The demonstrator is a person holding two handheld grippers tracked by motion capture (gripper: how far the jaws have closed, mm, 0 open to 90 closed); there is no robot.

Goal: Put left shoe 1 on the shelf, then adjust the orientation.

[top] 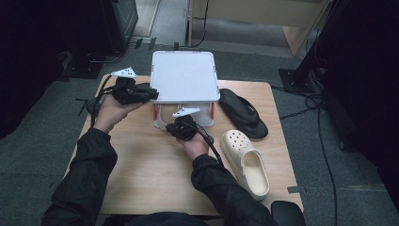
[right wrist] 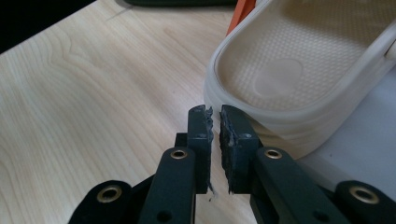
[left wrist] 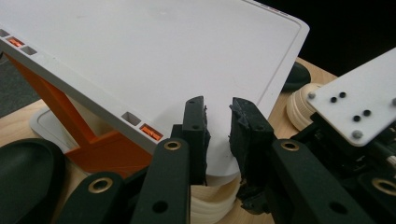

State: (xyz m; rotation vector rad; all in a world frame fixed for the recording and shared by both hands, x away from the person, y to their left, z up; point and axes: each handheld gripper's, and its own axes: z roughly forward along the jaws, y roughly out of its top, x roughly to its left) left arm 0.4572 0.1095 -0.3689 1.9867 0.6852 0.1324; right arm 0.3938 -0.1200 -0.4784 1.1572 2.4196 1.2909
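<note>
Cream clog (right wrist: 299, 70) on the rack's (top: 183, 75) lower shelf: light, springy foam, not fragile, so pinch the heel rim wall — right tongs (right wrist: 215, 112) together, empty, at that rim — left tongs (left wrist: 218, 105) at the rack's top corner, can't tell if clamped.

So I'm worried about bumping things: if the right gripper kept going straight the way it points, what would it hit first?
Most likely the cream clog lying on the rack's lower shelf: its rim sits just beyond the right gripper, slightly to one side. Depth is hard to judge.
</note>
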